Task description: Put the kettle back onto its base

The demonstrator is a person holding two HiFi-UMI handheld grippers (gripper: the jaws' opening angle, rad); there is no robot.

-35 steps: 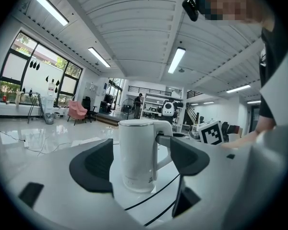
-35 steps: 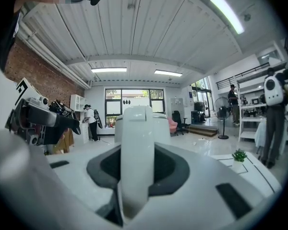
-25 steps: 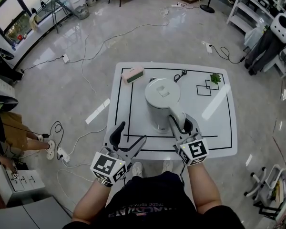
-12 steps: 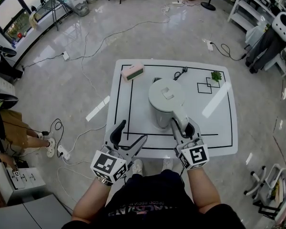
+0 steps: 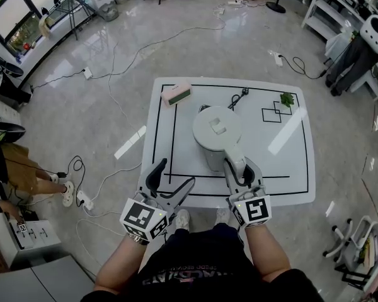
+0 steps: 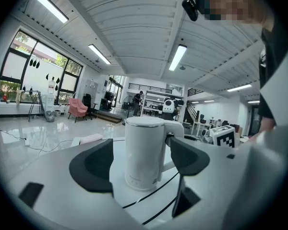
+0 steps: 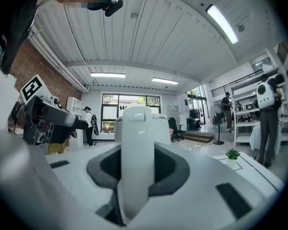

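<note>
R gripper [image 5: 238,168] clamps kettle [image 5: 215,131] handle — L gripper [image 5: 170,180] jaws apart, empty

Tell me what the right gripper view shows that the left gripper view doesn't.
Only the right gripper view: the right claw closed on the kettle handle, and the potted plant. Only the left gripper view: the left claw open and empty, the kettle seen whole from the side, and the pink box. Both: the kettle and the white table.
</note>
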